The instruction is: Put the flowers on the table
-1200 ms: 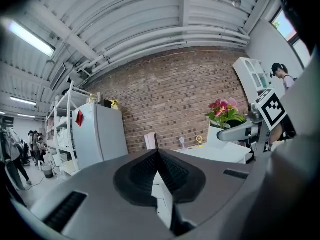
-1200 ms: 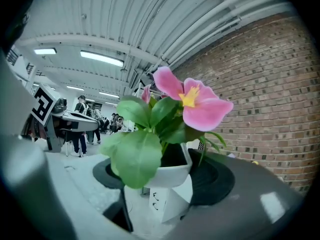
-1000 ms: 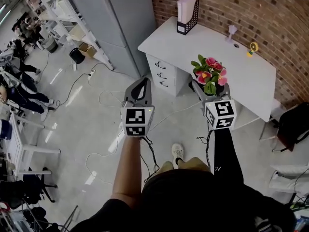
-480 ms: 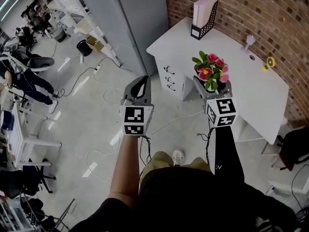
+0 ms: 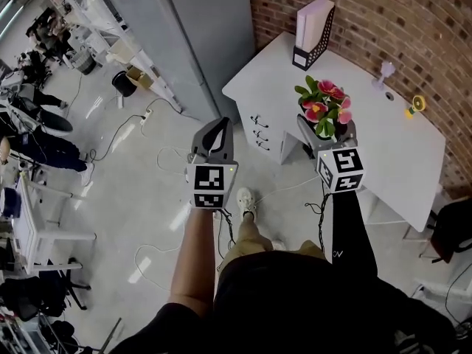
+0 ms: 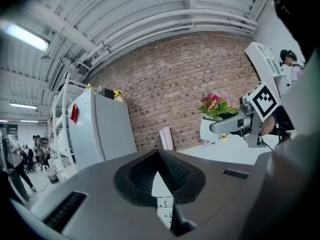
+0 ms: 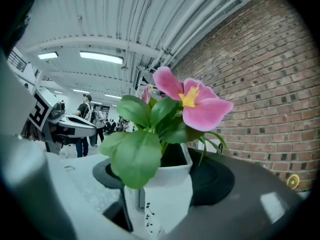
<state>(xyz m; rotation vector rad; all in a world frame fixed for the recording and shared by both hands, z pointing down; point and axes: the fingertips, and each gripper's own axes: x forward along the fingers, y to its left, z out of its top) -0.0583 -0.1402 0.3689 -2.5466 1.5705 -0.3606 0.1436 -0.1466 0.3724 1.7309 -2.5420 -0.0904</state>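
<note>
Right gripper view: right gripper point(image 7: 162, 176) is clamped on the flowers' point(image 7: 190, 101) white pot point(image 7: 167, 204), up in the air by the counter's point(image 5: 387, 135) front edge. Left gripper point(image 5: 212, 135) is pinched together, empty, well off the counter. Next, I'd guess: reach over the counter and lower the pot upright.

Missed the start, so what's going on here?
A person holds a gripper in each hand. The right tongs clamp a white pot of pink flowers, held in the air beside the white desk by the brick wall; it is not yet set down. The left tongs are shut and empty.
</note>
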